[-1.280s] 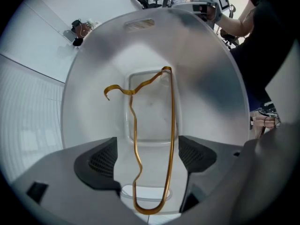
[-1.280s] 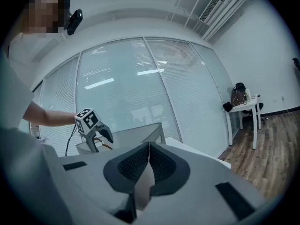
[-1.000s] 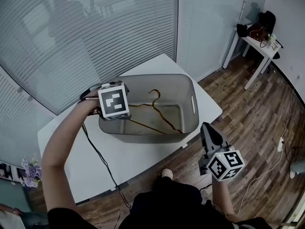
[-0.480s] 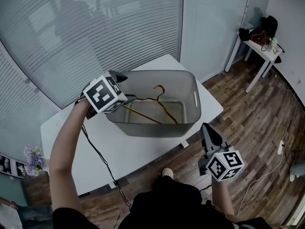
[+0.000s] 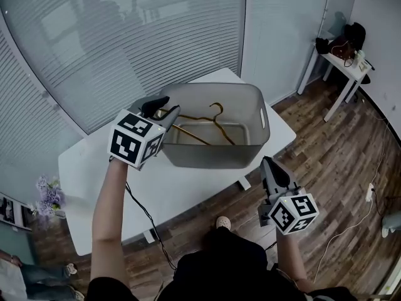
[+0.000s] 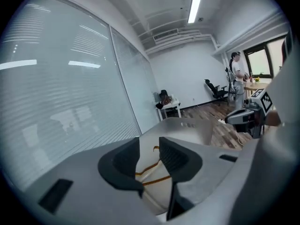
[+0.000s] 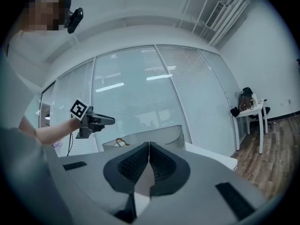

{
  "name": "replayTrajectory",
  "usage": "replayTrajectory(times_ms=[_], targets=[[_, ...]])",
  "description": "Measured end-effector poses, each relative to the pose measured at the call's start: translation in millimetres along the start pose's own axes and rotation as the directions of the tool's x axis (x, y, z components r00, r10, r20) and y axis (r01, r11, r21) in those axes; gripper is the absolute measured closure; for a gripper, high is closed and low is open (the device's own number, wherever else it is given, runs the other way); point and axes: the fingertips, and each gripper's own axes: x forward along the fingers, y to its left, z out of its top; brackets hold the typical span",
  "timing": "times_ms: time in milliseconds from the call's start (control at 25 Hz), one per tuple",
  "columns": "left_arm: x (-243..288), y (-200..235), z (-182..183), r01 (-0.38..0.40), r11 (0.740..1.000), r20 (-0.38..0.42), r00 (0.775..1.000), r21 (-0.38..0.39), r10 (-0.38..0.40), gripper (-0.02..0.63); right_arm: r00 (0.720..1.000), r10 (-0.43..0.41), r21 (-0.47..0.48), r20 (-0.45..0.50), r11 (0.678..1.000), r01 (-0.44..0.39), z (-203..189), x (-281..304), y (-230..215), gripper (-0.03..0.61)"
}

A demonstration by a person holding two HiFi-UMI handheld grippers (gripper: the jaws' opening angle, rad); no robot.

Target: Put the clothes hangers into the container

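Head view: hangers [image 5: 207,121] inside container [image 5: 207,157], container close to table's [image 5: 94,180] right edge.

1. On the counter [image 5: 94,180], toward its right end: container [image 5: 207,157].
2. In the container, across its bottom: clothes hangers [image 5: 213,128].
3. Above the container's left rim: left gripper [image 5: 164,110], jaws closing with nothing between them, hangers below and beyond.
4. In front of the counter's near right edge, above the floor [image 5: 332,168]: right gripper [image 5: 266,162].
5. Over the counter's near edge, down to the floor: cable [image 5: 141,209].
6. Beyond the counter's left end, low: flowers [image 5: 47,196].
7. Far right, well apart from the counter: small desk [image 5: 343,61].
8. Behind the counter: blinds [image 5: 125,49].
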Motion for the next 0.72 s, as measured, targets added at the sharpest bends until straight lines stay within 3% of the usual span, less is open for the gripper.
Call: replayTrajectory(times_ms=[360, 520, 720], targets=[[-72.1, -31.2, -19.7, -0.113, 0.98, 0.184, 0.972, -0.166, 0.144, 0.565, 0.999, 0.044, -0.022, 0.001, 0.999, -0.044, -6.5, -11.7, 42.6, 0.551], [-94.2, -53.9, -47.5, -0.146, 0.955, 0.222, 0.953, -0.259, 0.206, 0.586, 0.999, 0.049, -0.036, -0.013, 0.998, -0.049, -16.8, -19.8, 55.6, 0.551], [-107.8, -99.4, -94.0, -0.133, 0.924, 0.231, 0.946, -0.359, 0.226, 0.594, 0.998, 0.041, -0.061, -0.041, 0.997, -0.043, -33.7, -32.9, 62.2, 0.551]])
